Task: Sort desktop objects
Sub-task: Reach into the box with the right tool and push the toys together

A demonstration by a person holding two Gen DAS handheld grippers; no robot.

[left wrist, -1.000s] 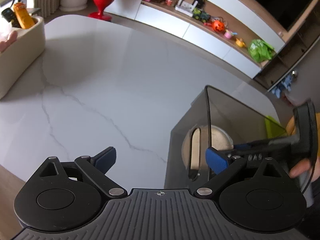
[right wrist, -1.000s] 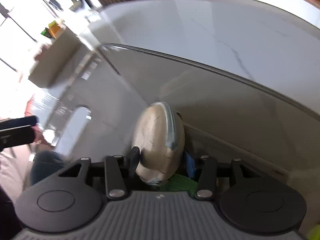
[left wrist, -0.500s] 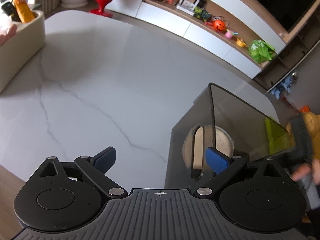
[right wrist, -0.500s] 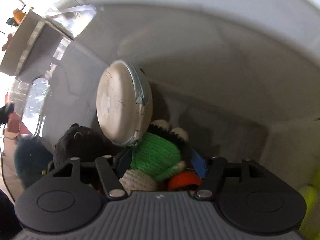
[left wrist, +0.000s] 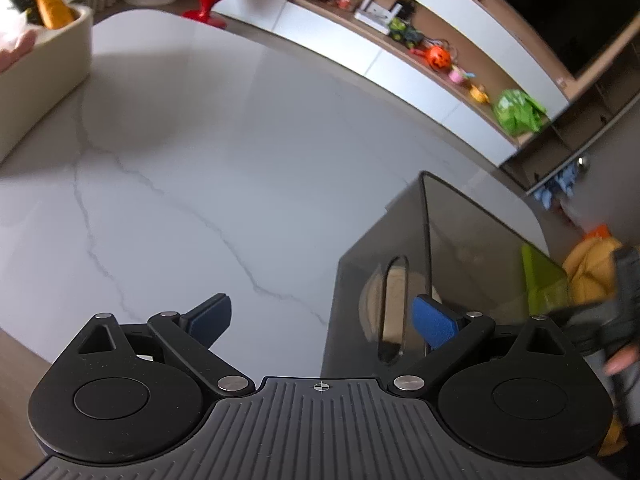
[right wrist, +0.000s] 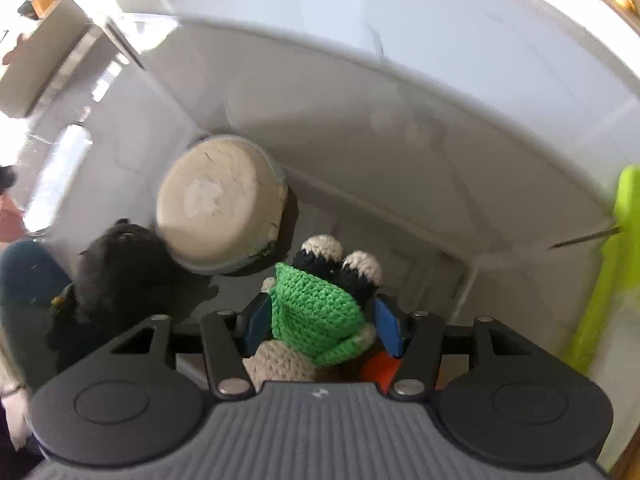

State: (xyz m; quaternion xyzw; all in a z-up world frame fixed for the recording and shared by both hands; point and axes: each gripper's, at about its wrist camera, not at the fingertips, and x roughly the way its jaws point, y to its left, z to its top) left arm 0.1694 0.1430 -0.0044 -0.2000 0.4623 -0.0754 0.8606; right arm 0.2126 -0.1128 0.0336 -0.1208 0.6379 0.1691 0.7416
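Surface: white marble-look slab (left wrist: pixel 208 152) with thin grey veins and a rounded far edge, glossy enough to reflect light.
Grey bin: smoked translucent plastic box (left wrist: pixel 472 240) with flat walls, sharp top rims and an oval handle slot, standing near the right edge of the surface.
Left gripper: the left gripper (left wrist: pixel 322 316) hovers over the near edge of the surface, jaws spread wide and holding nothing; its 2 blue pads look rubbery, one beside the bin's handle wall.
Right gripper: the right gripper (right wrist: pixel 320 322) is lowered inside the bin, its blue pads flanking the crocheted toy; the pads sit right at the yarn, but whether they press it I cannot tell.
Crocheted toy: soft knit figure (right wrist: pixel 316 316) in bright green stitched yarn, with beige body and black-and-cream tips, lying at the near side of the bin floor.
Round disc: beige, flat-faced round piece (right wrist: pixel 218 204) with a grey rim and fine cracks, tilted on edge against the bin's left wall; it also shows through the handle wall in the left view (left wrist: pixel 394 300).
Black plush: dark fuzzy lump (right wrist: pixel 116 272) in the bin's near-left corner, touching the disc.
Orange piece: small smooth orange shape (right wrist: pixel 380 366) under the toy, mostly hidden.
Cream tray: matte rounded tub (left wrist: pixel 44 68) at the far-left corner of the surface, holding an orange bottle (left wrist: pixel 52 8).
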